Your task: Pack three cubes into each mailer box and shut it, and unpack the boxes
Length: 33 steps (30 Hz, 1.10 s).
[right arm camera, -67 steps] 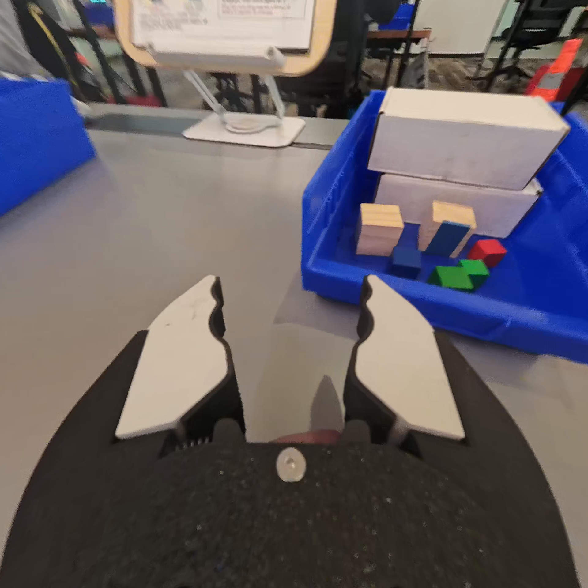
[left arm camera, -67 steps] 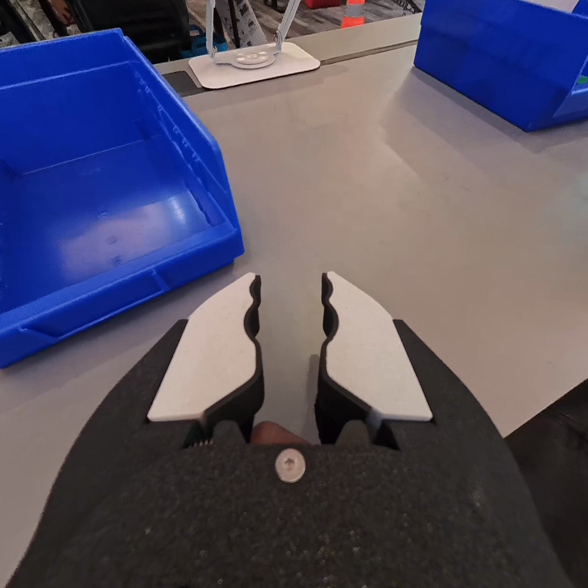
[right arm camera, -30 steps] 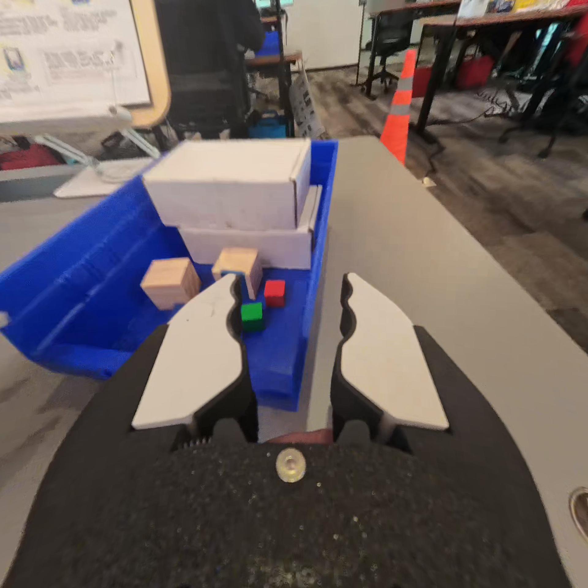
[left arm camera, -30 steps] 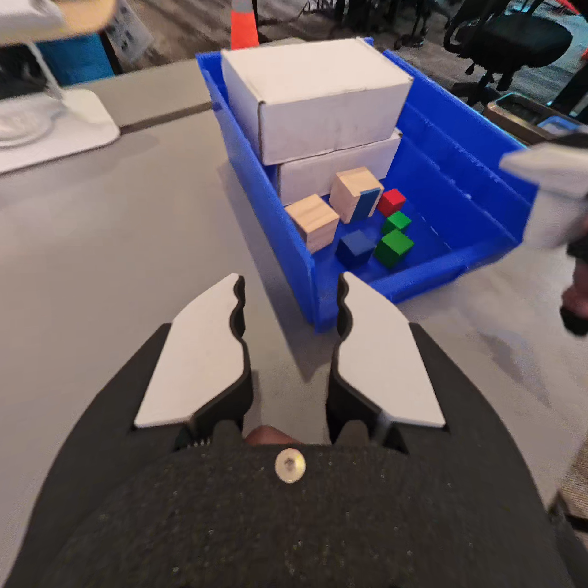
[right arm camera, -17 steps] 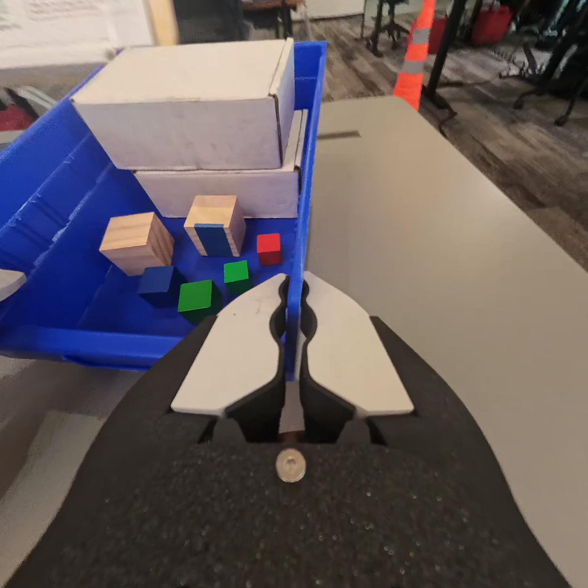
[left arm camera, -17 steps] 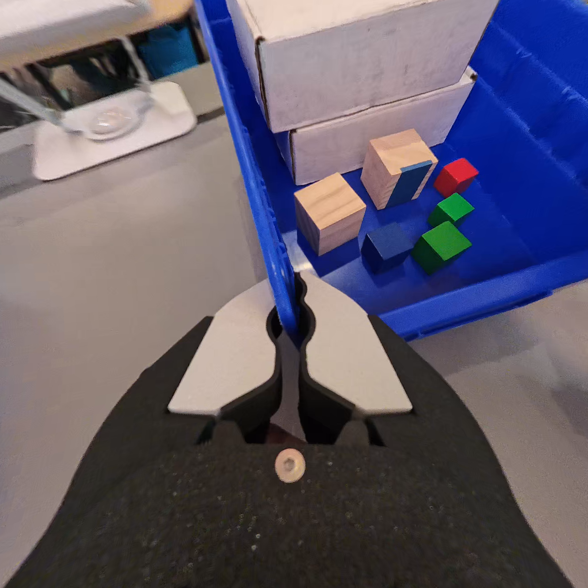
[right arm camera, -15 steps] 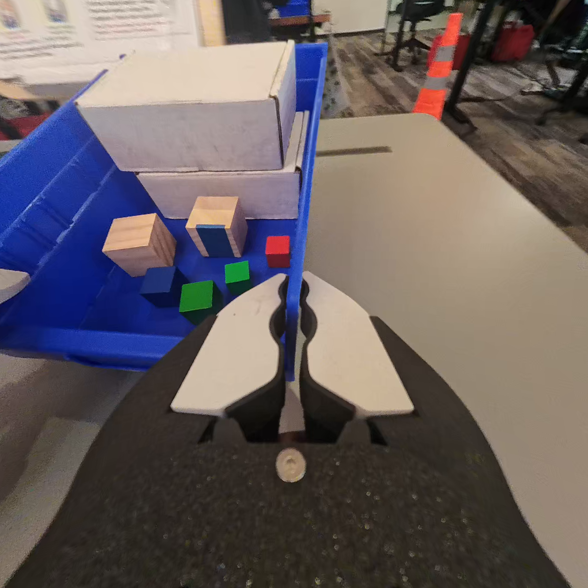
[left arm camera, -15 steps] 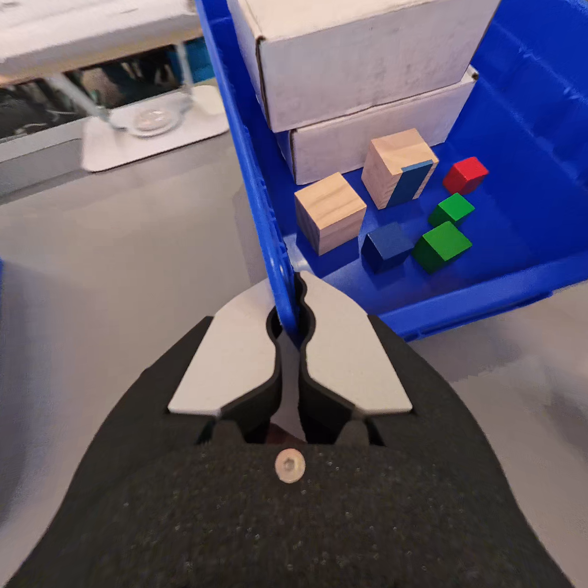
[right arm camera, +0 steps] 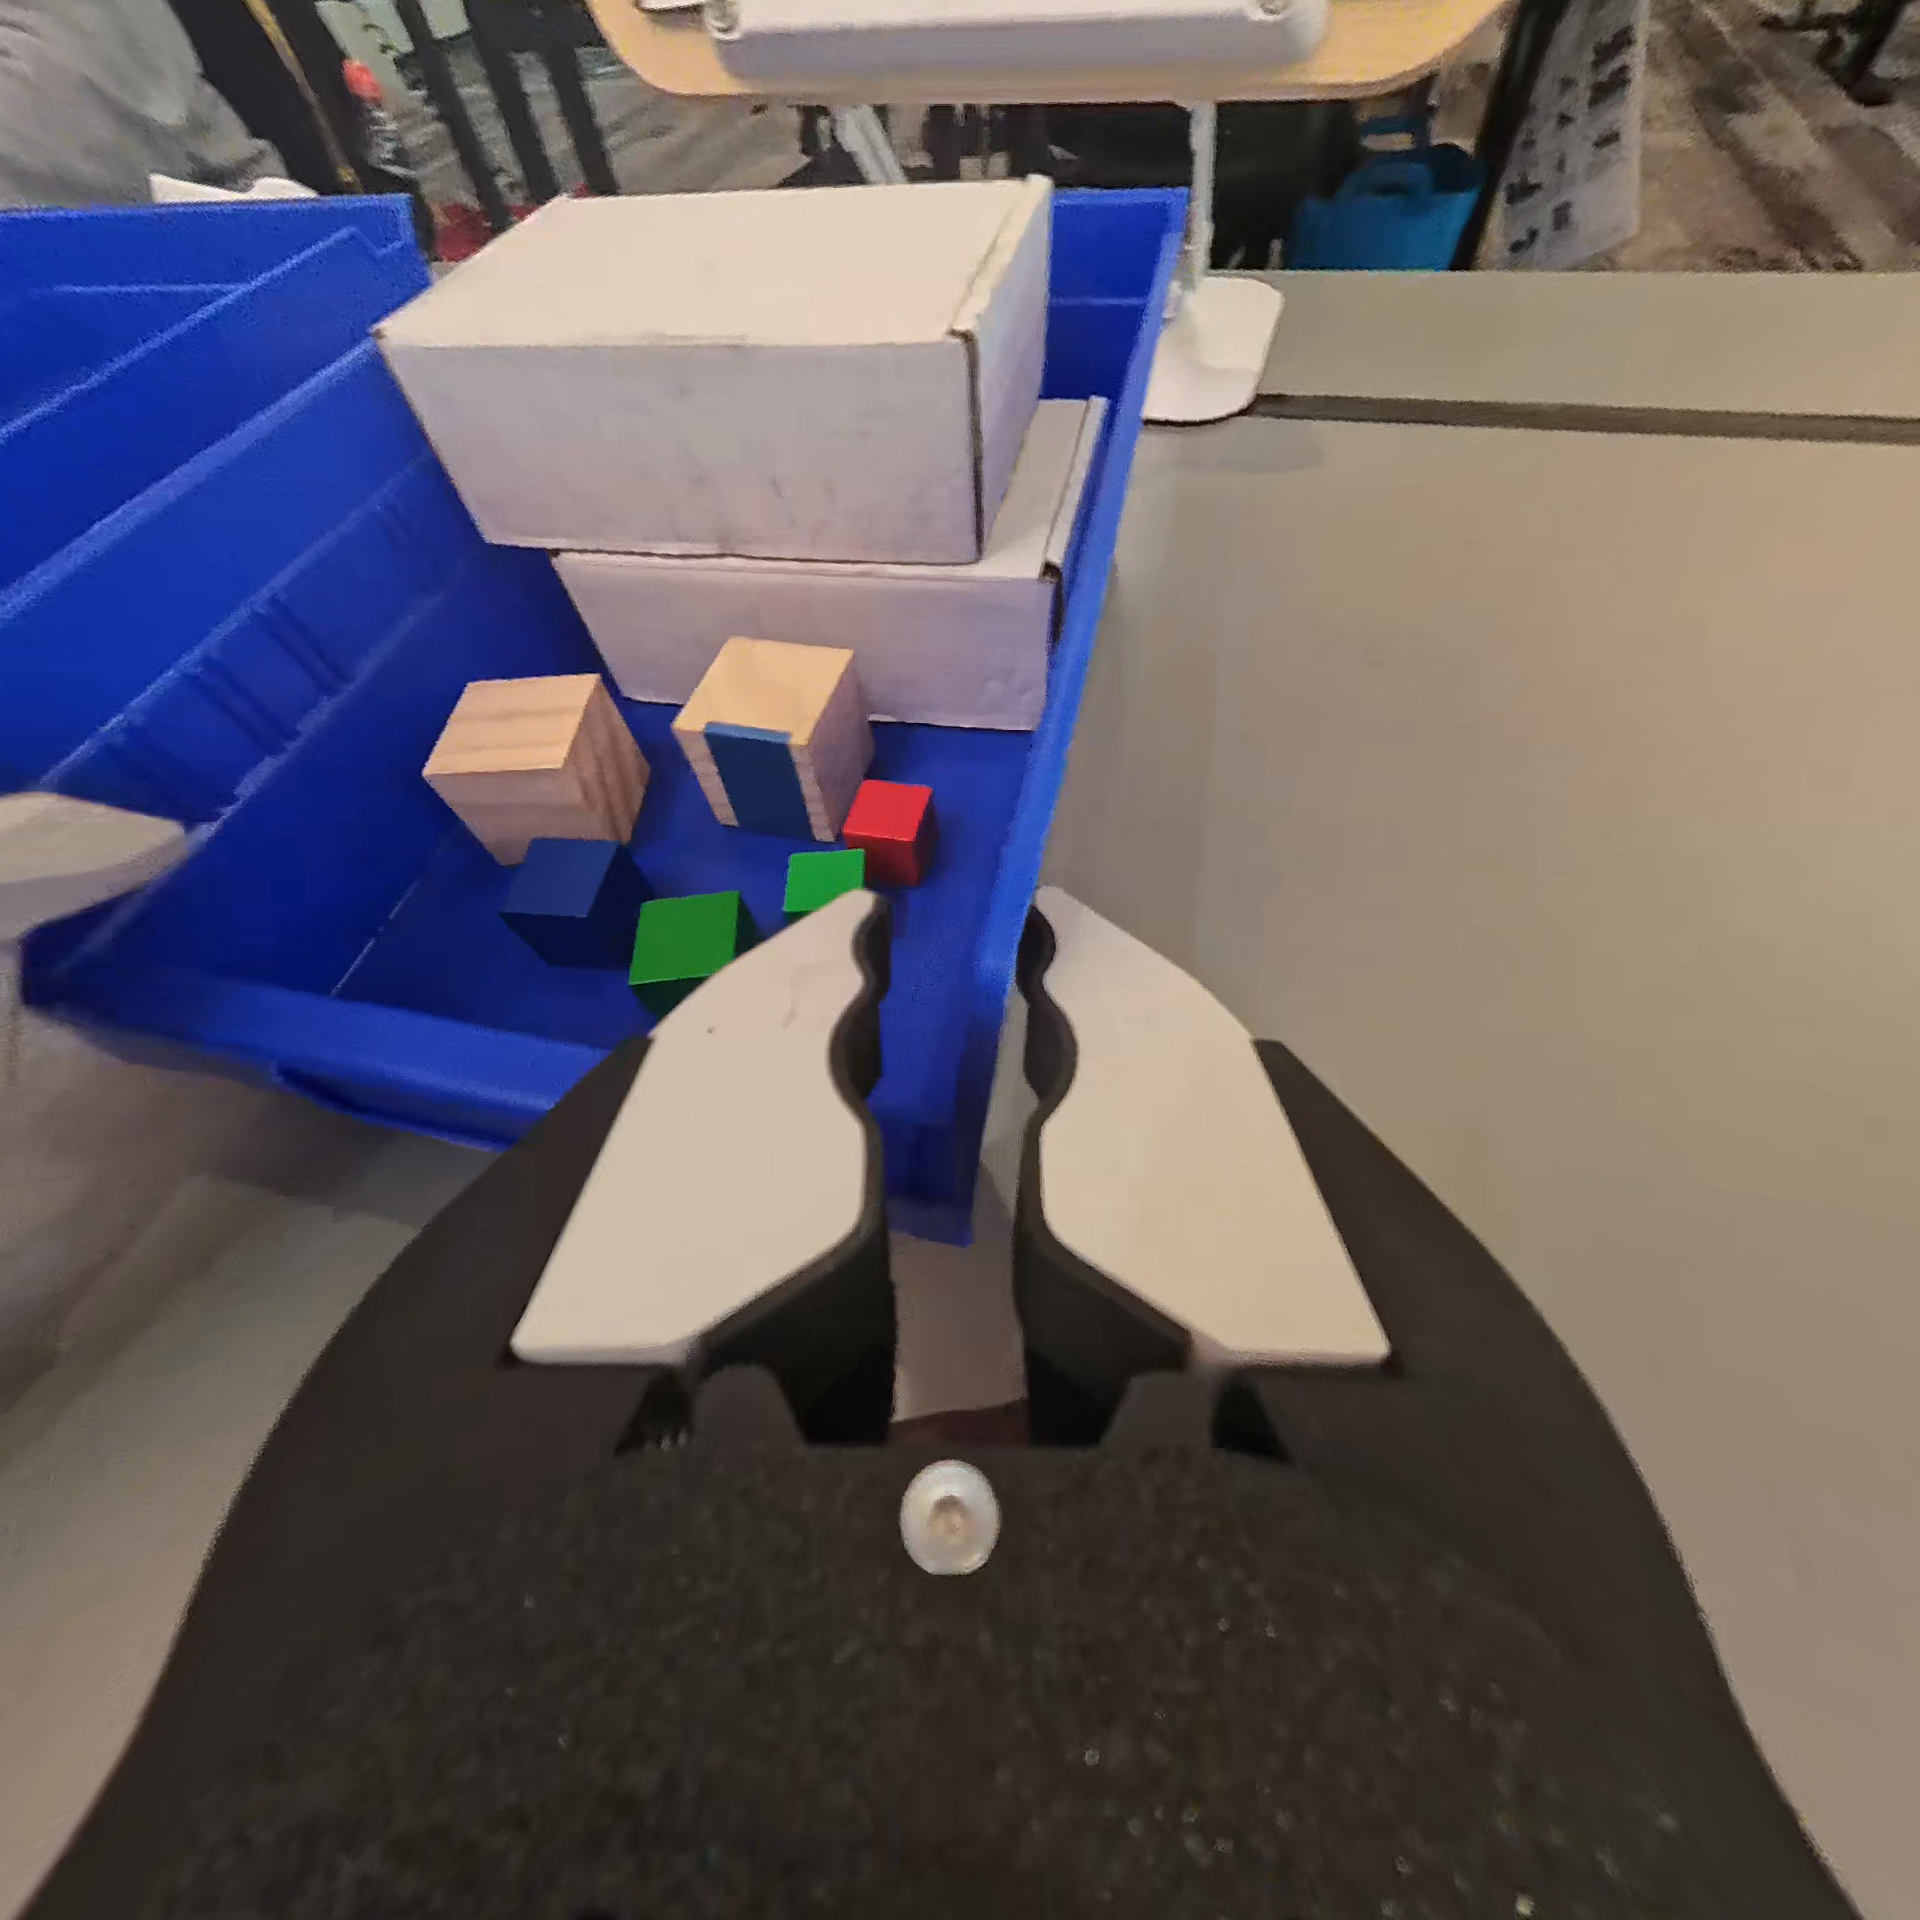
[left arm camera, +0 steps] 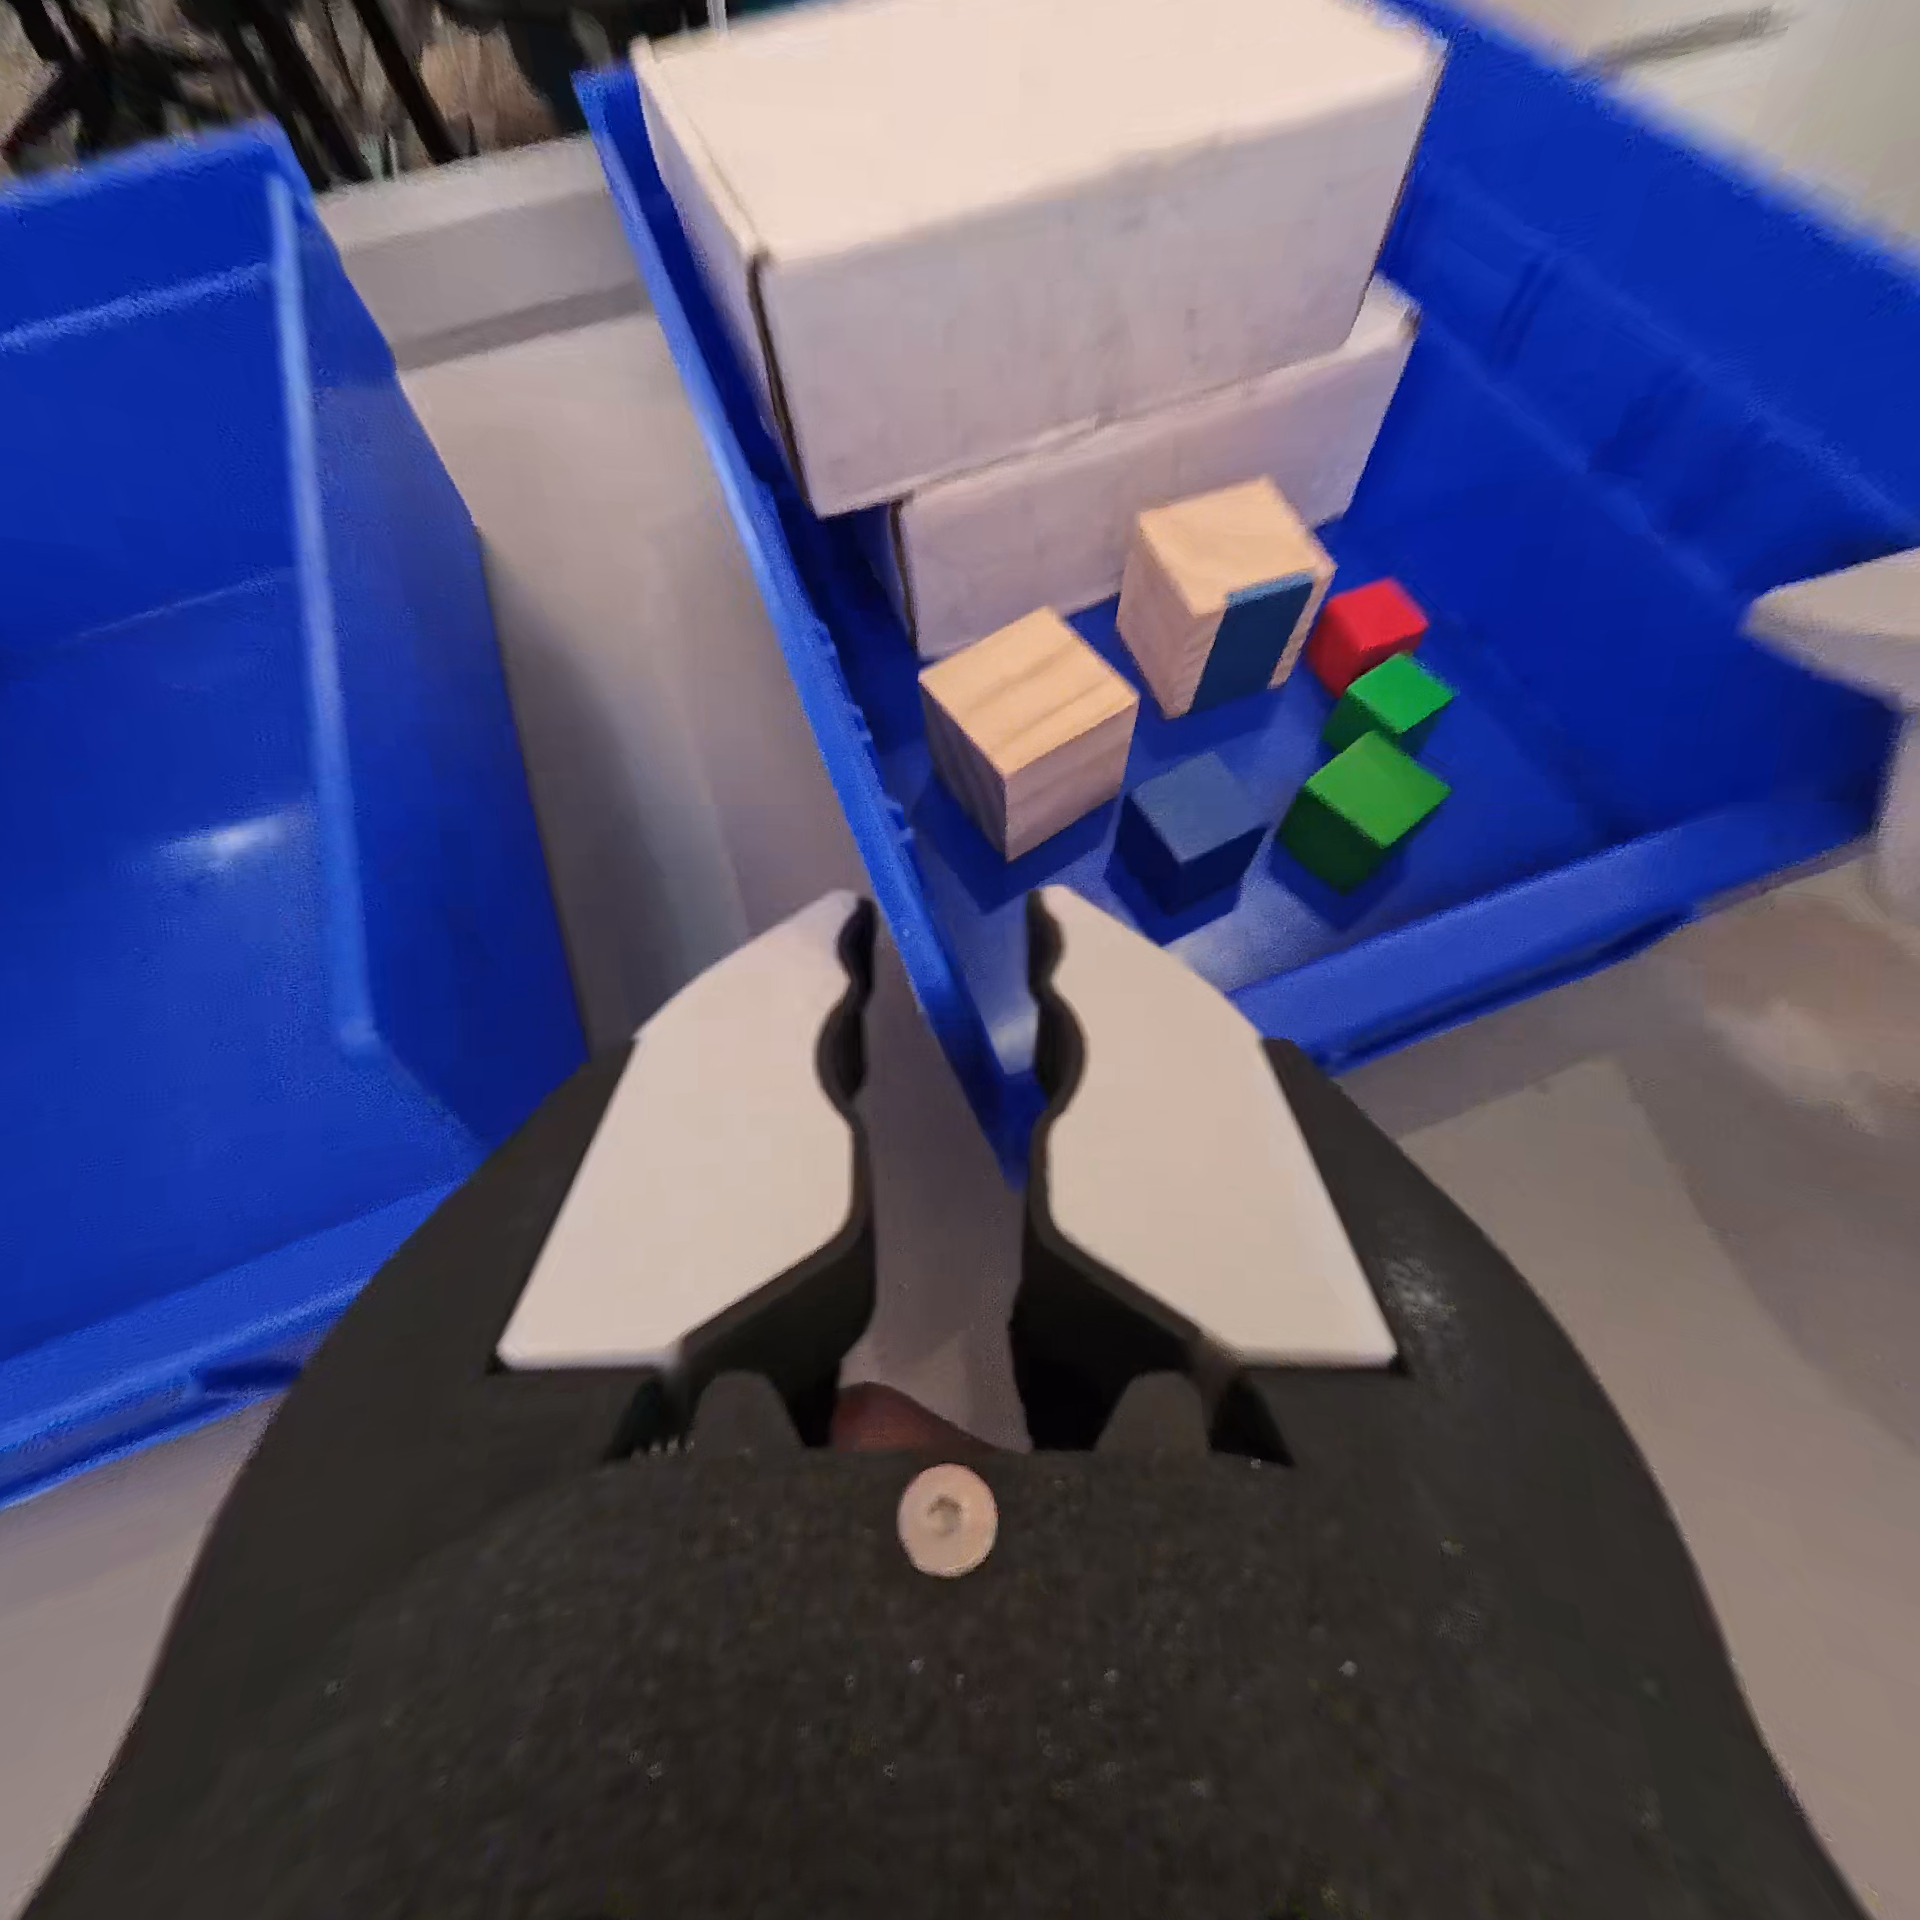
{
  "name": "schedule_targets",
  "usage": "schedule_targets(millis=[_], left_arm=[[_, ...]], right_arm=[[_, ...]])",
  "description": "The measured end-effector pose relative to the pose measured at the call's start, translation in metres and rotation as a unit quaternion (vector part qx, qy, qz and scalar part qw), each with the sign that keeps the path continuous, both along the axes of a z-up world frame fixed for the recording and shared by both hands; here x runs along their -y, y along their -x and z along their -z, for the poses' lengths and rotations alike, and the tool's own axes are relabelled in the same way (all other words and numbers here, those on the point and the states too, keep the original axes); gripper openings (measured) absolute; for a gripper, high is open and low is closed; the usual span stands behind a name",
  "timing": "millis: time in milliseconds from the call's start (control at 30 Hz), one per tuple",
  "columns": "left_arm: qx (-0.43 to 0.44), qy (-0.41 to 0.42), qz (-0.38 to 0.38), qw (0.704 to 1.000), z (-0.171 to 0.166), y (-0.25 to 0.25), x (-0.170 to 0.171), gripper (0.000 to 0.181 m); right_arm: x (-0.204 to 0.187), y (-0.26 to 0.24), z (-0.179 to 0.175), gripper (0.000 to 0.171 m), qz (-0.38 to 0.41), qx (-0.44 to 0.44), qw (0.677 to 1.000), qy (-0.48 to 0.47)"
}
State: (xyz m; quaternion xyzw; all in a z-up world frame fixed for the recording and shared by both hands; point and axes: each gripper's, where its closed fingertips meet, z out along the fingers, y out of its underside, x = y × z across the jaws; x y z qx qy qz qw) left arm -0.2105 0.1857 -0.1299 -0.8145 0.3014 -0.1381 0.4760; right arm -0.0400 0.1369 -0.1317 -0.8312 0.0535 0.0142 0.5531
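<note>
A blue bin (left arm camera: 1662, 499) holds two stacked shut white mailer boxes, the upper one (left arm camera: 1039, 260) on the lower one (left arm camera: 1122, 520). In front of them lie two wooden cubes (left arm camera: 1023, 727), one with a blue patch (left arm camera: 1216, 592), a blue cube (left arm camera: 1190, 821), two green cubes (left arm camera: 1361, 805) and a red cube (left arm camera: 1361, 629). My left gripper (left arm camera: 951, 904) is open and straddles the bin's left wall near its front corner. My right gripper (right arm camera: 956, 899) is open and straddles the bin's right wall (right arm camera: 1039, 831). The boxes (right arm camera: 707, 416) and cubes (right arm camera: 535, 758) also show in the right wrist view.
A second blue bin (left arm camera: 208, 727) stands just left of the first, with a narrow strip of grey table between them. A white lamp base (right arm camera: 1205, 353) sits behind the bin's right corner. Grey table (right arm camera: 1507, 831) spreads to the right, with a dark seam across it. From the left gripper's tips to the blue cube (left arm camera: 1190, 821) is close to 6 cm. Look for it in the right wrist view (right arm camera: 535, 881) too.
Both grippers shut on the bin's side walls, then opened around them. The bin now stands beside a second blue bin on its left.
</note>
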Motion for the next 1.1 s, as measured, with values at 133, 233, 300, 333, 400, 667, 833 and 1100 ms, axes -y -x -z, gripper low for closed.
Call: schedule_targets(millis=[133,233,300,333,400,667,833,1100], left_arm=[[0.093,-0.062,0.0,0.994,-0.078,0.036,0.012,0.033],[0.122,-0.107,-0.056,0.985,-0.138,0.116,-0.007,0.038],[0.127,-0.103,-0.093,0.982,-0.143,0.183,-0.03,0.041],[0.13,-0.084,-0.108,0.982,-0.132,0.215,-0.042,0.042],[0.163,-0.028,-0.122,0.979,-0.103,0.26,-0.057,0.047],[0.113,0.027,-0.106,0.988,-0.024,0.26,-0.098,0.033],[0.077,0.038,-0.152,0.985,0.002,0.265,-0.106,0.003],[0.083,0.061,-0.2,0.974,0.003,0.287,-0.049,0.002]], right_arm=[[0.013,0.006,-0.01,0.032,-0.056,0.01,0.998,-0.028],[0.023,-0.005,-0.021,0.032,-0.057,0.029,0.996,-0.054],[0.024,-0.01,-0.024,0.031,-0.055,0.014,0.996,-0.063],[0.024,-0.01,-0.024,0.032,-0.053,0.005,0.997,-0.064],[0.026,-0.016,-0.03,0.035,-0.026,0.005,0.997,-0.079],[0.034,0.084,-0.061,0.036,-0.101,-0.008,0.986,-0.133],[0.024,0.196,-0.026,0.037,-0.209,0.033,0.976,-0.054],[-0.036,0.251,-0.014,0.026,-0.111,-0.008,0.994,-0.006]])
